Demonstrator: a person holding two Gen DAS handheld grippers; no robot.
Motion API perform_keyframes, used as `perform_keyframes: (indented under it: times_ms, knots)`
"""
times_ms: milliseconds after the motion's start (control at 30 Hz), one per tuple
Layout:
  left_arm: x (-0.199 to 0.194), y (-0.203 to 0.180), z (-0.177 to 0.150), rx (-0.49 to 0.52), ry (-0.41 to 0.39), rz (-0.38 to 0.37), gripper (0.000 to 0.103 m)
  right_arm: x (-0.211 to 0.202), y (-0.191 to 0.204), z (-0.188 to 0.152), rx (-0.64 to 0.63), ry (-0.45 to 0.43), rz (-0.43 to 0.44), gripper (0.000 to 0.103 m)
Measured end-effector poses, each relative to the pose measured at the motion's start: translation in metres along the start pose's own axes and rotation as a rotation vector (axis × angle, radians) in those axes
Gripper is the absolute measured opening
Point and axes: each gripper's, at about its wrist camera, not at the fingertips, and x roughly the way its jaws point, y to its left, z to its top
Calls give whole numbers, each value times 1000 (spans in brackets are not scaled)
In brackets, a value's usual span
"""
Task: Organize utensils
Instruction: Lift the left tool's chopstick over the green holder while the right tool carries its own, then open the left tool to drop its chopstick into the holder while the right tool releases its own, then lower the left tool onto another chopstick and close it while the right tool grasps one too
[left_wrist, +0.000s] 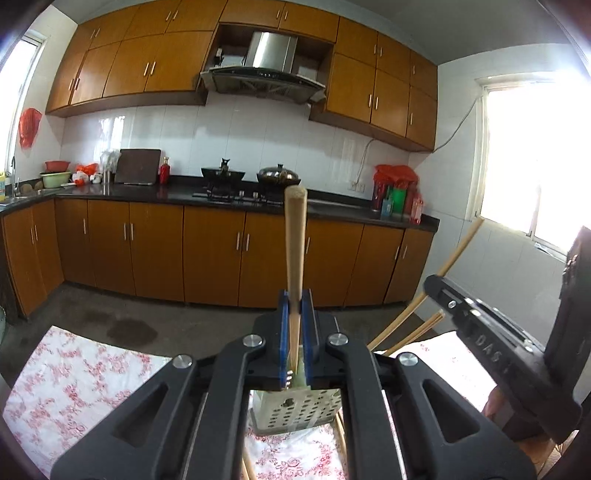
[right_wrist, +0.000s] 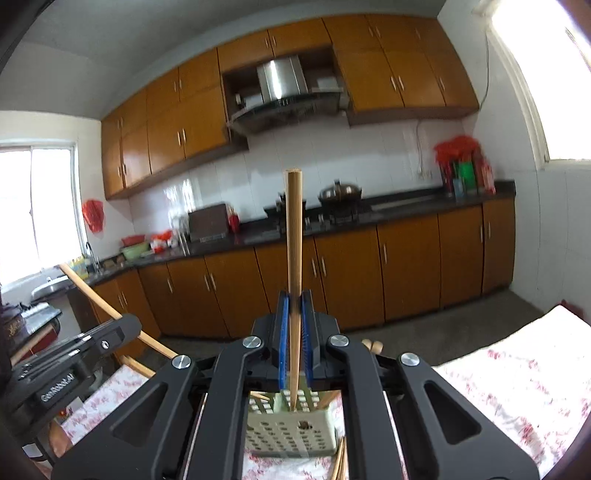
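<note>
My left gripper (left_wrist: 295, 302) is shut on a wooden utensil handle (left_wrist: 294, 236) that stands upright, its lower end going down into a pale green perforated utensil holder (left_wrist: 295, 413) on the floral tablecloth. My right gripper (right_wrist: 294, 301) is shut on a wooden chopstick (right_wrist: 294, 236), also upright, with its lower end inside the same holder (right_wrist: 291, 432). The right gripper's body shows at the right of the left wrist view (left_wrist: 491, 332); the left gripper's body shows at the left of the right wrist view (right_wrist: 70, 354). More chopsticks (left_wrist: 410, 328) lean in the holder.
The table carries a white cloth with pink flowers (left_wrist: 74, 387). Loose chopsticks (right_wrist: 340, 461) lie by the holder's base. Beyond the table are a grey floor, brown kitchen cabinets (left_wrist: 221, 251), a stove with pots (left_wrist: 251, 177) and a bright window (left_wrist: 535, 158).
</note>
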Motion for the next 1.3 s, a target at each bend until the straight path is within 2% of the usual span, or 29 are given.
perform_keyframes:
  times_ms: [133,167,200,267,333,467,533,633,700,733,767,833,867,933,1033,1100,1233,1267,1300]
  knots:
    - [13,4,-10,21,31,2,9,4,-2,-9,13,55,8,9]
    - [12,4,-11,26,24,11,10,2,-4,-8,16,67,11,12]
    - [11,5,-11,23,27,5,15,2,-4,-8,18,72,12,27]
    - [9,8,-11,9,29,-4,22,-6,-7,-4,22,60,5,46]
    - [3,10,-8,10,16,1,26,-14,-6,-2,16,42,1,46]
    - [-14,16,-5,-2,-2,7,27,-34,-6,4,0,29,-5,46]
    - [-29,22,-5,-13,-12,12,31,-44,-8,3,-5,30,-15,46]
    - [-57,30,-16,-20,-24,45,35,-60,-18,-7,-11,62,-47,46]
    - [-70,39,-31,-32,-4,63,37,-63,-29,-29,-15,137,-83,46]
    - [-72,44,-40,-39,17,75,38,-60,-33,-37,-15,174,-95,46]
    - [-72,50,-56,-45,57,97,38,-54,-39,-57,-13,251,-111,46]
    - [-66,60,-79,-54,129,128,38,-40,-47,-91,-1,385,-112,38]
    - [-58,67,-99,-65,195,141,38,-32,-51,-115,15,476,-106,32]
    - [-48,75,-123,-87,282,158,34,-21,-53,-150,43,591,-71,25]
    - [-37,85,-159,-120,387,162,27,-13,-46,-178,37,656,-46,24]
    - [-31,86,-175,-129,435,154,26,-8,-39,-188,31,684,-39,24]
    - [-25,78,-197,-114,485,134,26,-3,-34,-196,8,697,-35,24]
    - [-23,74,-200,-110,493,128,26,-2,-33,-196,-3,696,-38,22]
    - [-21,68,-202,-107,503,117,26,-2,-31,-196,-21,693,-47,15]
